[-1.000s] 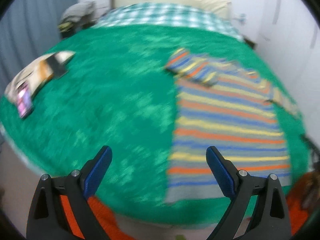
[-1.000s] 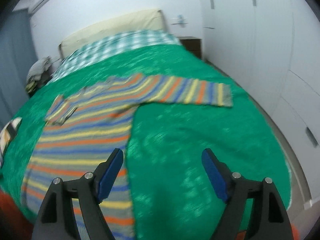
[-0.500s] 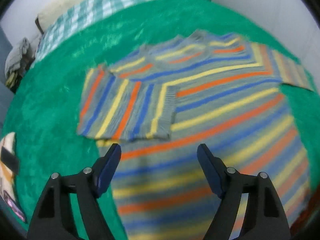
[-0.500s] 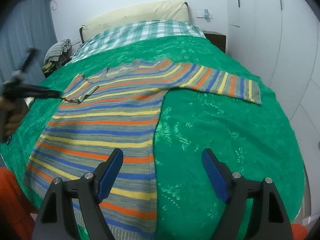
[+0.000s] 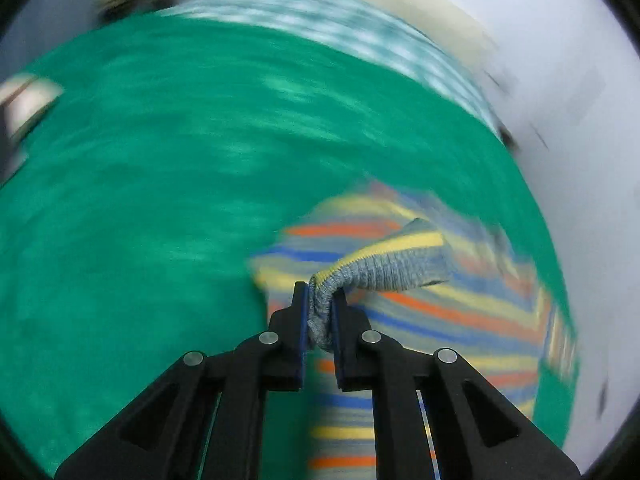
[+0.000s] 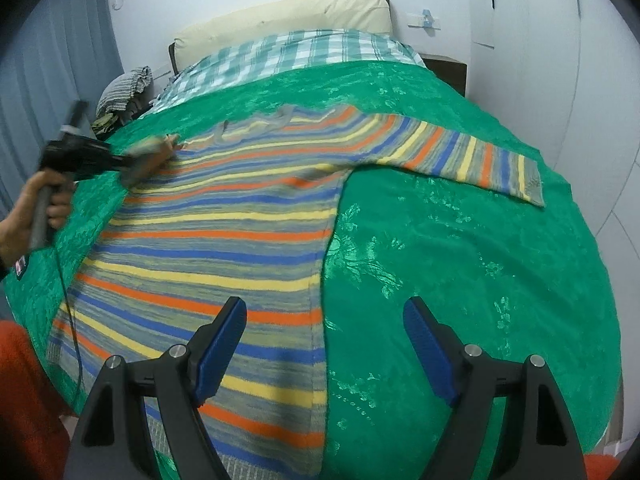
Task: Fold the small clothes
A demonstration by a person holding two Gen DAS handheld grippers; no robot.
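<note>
A striped sweater (image 6: 224, 236) in grey, orange, blue and yellow lies flat on the green bedspread (image 6: 460, 248). Its right sleeve (image 6: 472, 156) stretches out to the right. My left gripper (image 5: 320, 300) is shut on the grey cuff of the left sleeve (image 5: 384, 268) and holds it lifted above the sweater's body; it also shows in the right wrist view (image 6: 132, 160) at the sweater's left shoulder. My right gripper (image 6: 324, 344) is open and empty, hovering over the sweater's lower right edge.
A checked blanket (image 6: 288, 52) and cream headboard (image 6: 280, 20) lie at the bed's far end. A pile of clothes (image 6: 124, 88) sits at the back left. White wardrobe doors (image 6: 560, 60) stand to the right. Something orange (image 6: 24, 408) is at lower left.
My left gripper has closed on the folded left sleeve's cuff and lifted it, swinging left. My right gripper stays open over the sweater's lower edge.
</note>
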